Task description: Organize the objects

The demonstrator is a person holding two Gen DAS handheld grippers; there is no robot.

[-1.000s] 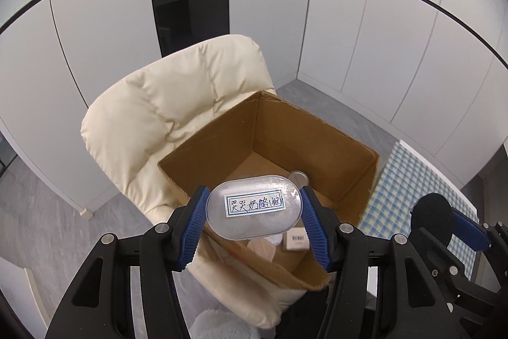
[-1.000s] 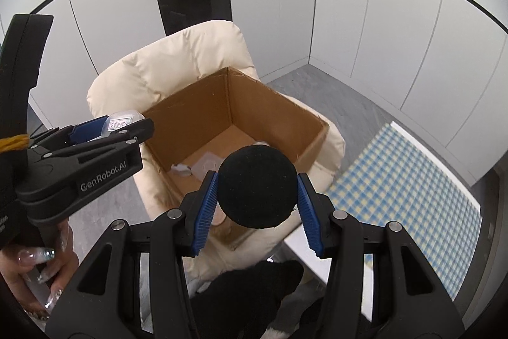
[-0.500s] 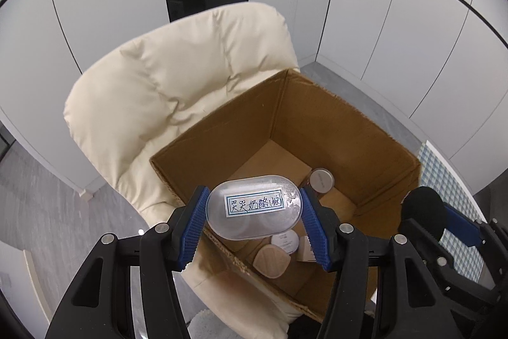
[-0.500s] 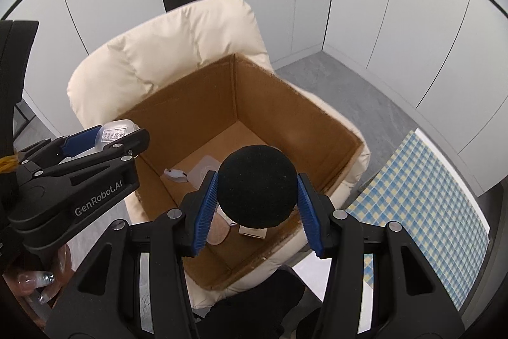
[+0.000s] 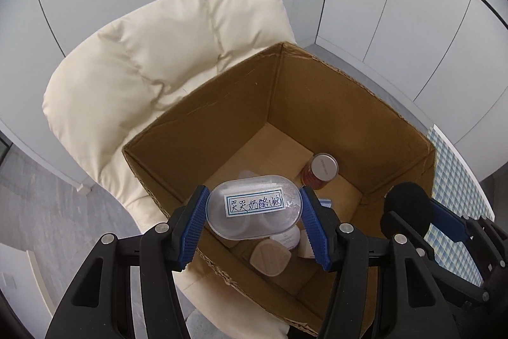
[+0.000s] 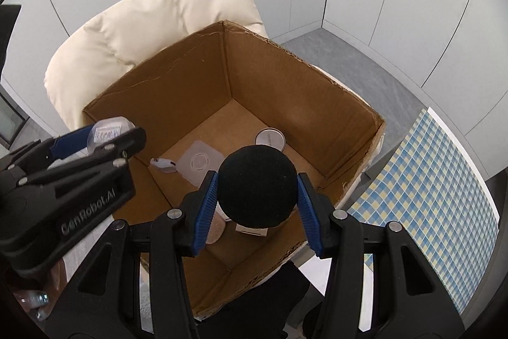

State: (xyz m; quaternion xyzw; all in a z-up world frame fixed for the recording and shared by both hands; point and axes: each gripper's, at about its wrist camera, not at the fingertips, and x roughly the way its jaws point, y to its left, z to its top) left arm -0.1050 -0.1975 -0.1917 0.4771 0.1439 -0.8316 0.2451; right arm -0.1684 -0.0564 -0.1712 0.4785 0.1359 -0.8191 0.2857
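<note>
The left gripper (image 5: 254, 220) pinches a clear oval plastic container (image 5: 253, 209) with a handwritten label between its blue pads, holding it above the near-left edge of an open cardboard box (image 5: 317, 91). The right gripper (image 6: 257, 191) clamps a black foam ball (image 6: 257, 186) between its fingers, over the near side of the same box. The box sits on the seat of a cream padded armchair (image 5: 152, 59). On the box floor a metal-lidded can (image 5: 320, 170) stands toward the right wall, a clear square lid (image 6: 199, 162) lies near the middle, and a tan rounded container (image 5: 270, 256) rests by the near wall beside a small white jar (image 5: 290, 239). A blue checked cloth (image 6: 428, 196) lies off to the right of the chair.
</note>
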